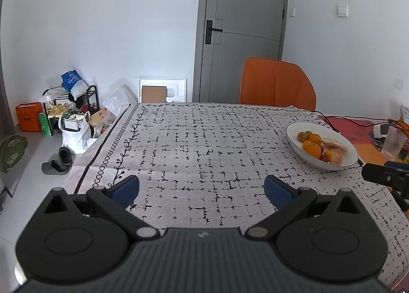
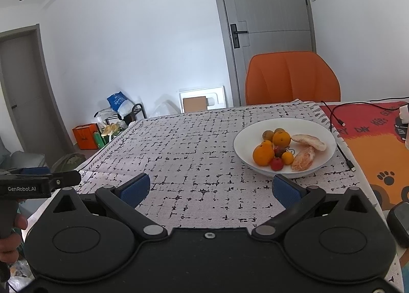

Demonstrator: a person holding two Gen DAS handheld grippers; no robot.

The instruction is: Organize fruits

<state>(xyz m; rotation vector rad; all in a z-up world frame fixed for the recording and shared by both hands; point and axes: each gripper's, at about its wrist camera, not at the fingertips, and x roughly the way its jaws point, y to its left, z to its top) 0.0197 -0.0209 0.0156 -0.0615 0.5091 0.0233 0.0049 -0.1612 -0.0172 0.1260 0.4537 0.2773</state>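
Left gripper over the tablecloth, jaws wide apart, nothing between them. Right gripper likewise spread and empty, just short of the bowl. Bowl sits on the cloth's right side, near its edge. Inside: oranges, small red fruit, peeled segments. Orange chair behind the table.

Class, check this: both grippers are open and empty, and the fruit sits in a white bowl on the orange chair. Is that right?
Not quite. The white bowl of fruit sits on the patterned tablecloth, not the orange chair, as the right wrist view shows. The left gripper and right gripper are open and empty.
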